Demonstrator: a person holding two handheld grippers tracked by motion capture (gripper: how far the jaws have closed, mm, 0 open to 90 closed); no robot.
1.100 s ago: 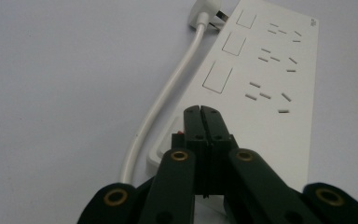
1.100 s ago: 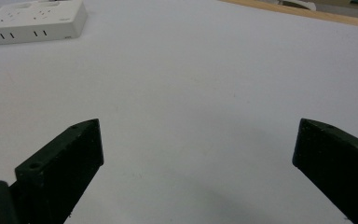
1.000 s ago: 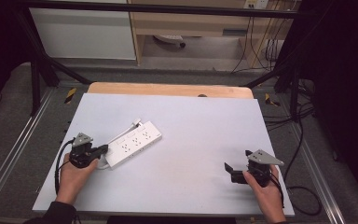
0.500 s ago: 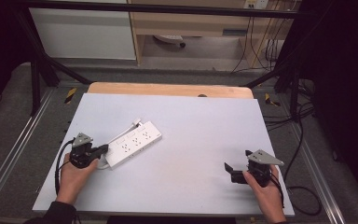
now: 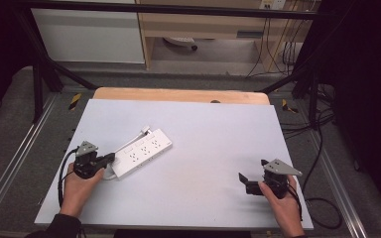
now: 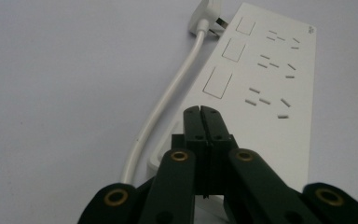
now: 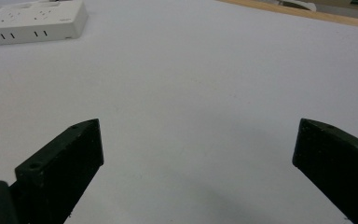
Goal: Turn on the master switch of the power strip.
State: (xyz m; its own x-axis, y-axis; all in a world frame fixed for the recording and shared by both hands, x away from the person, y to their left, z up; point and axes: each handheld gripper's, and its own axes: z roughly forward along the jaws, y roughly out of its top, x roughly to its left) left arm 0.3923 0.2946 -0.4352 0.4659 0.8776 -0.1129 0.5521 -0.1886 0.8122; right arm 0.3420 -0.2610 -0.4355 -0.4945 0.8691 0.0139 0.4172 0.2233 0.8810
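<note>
A white power strip [image 5: 141,152] lies slantwise on the left half of the bench [image 5: 218,148], its cord [image 6: 161,109] looped back along one long side to a plug [image 6: 208,17] by the far end. The left hand-held gripper [image 6: 200,116] rests at the strip's near end, jaws pressed together on nothing. The right hand-held gripper [image 5: 245,182] sits well apart — jaws spread. The strip looks rigid, light and smooth, likely to slide; grasp across its narrow width. The cord is pliant.
</note>
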